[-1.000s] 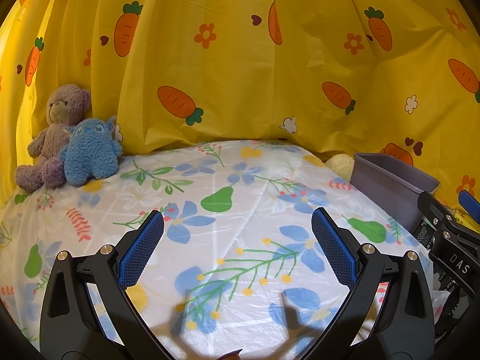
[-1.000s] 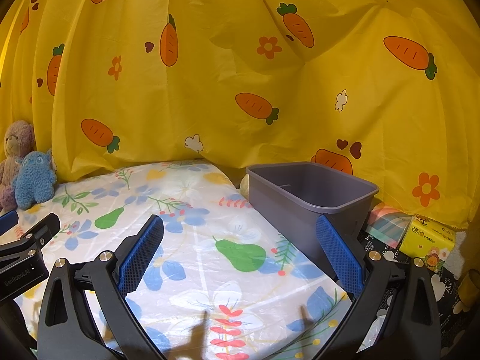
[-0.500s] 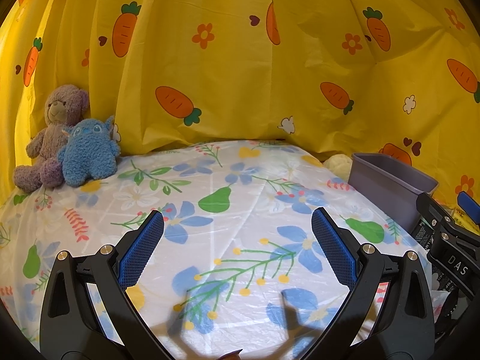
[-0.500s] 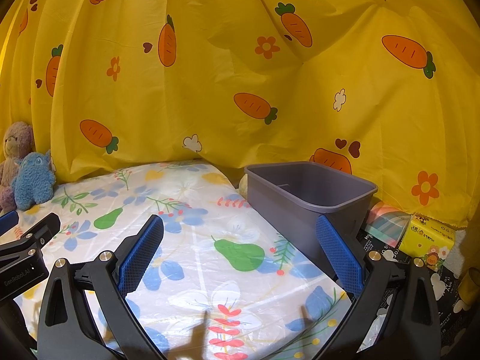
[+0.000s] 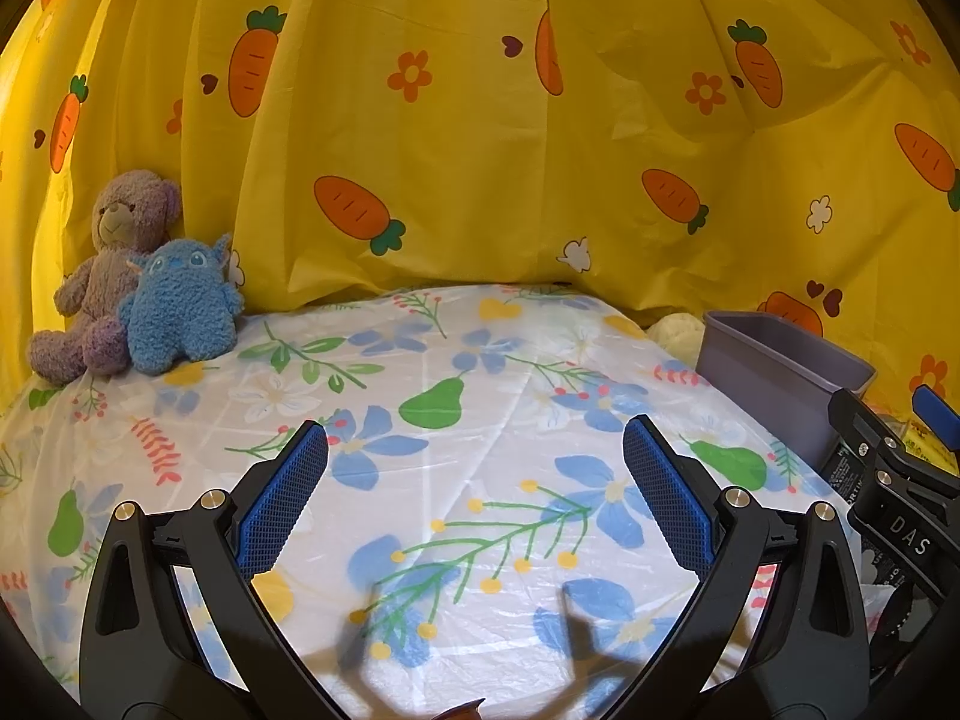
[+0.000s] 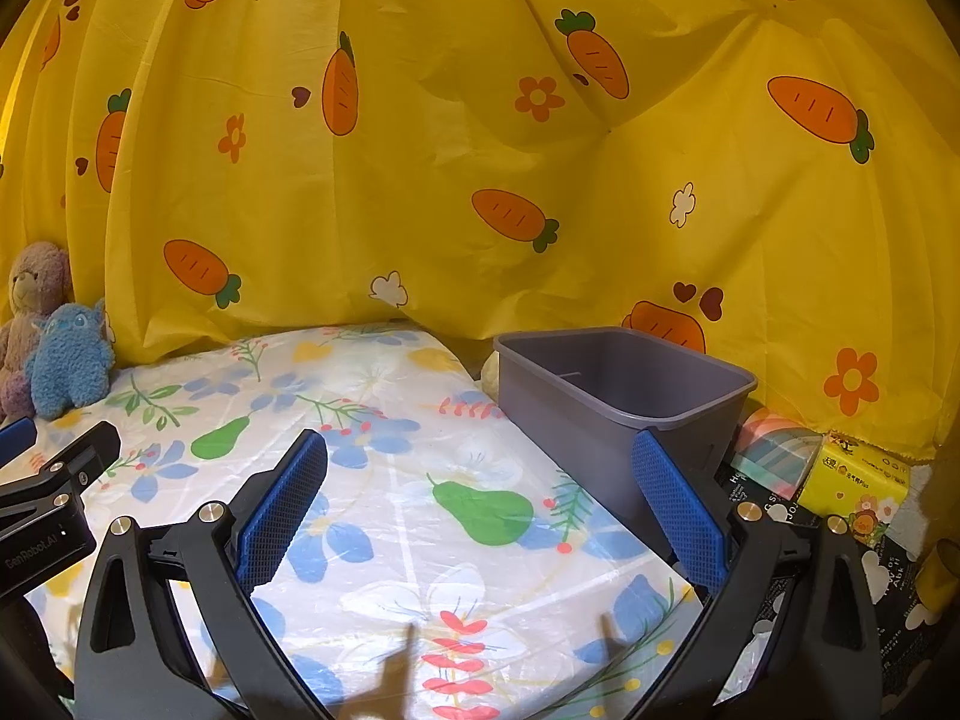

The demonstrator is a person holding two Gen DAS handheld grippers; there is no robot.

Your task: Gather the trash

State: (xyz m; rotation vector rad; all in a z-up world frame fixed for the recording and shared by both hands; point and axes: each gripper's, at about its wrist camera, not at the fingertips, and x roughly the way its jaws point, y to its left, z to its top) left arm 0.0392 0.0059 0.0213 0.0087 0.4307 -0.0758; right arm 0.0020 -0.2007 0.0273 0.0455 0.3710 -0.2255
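A grey plastic bin stands off the right edge of the flowered table cover, and what shows of its inside is bare. In the left wrist view the same bin shows at the right. My left gripper hovers open over the cover with nothing between its blue pads. My right gripper is open too, its right finger in front of the bin's near wall. No loose trash shows on the cover. Each gripper's body appears at the edge of the other's view.
A purple teddy bear and a blue plush toy sit at the back left. A yellow carrot-print curtain closes the back. A yellow tissue pack and a striped packet lie right of the bin. A pale lump sits behind the bin.
Both views have drifted very slightly; the bin sits a touch further left in frame. Both grippers stay open and empty.
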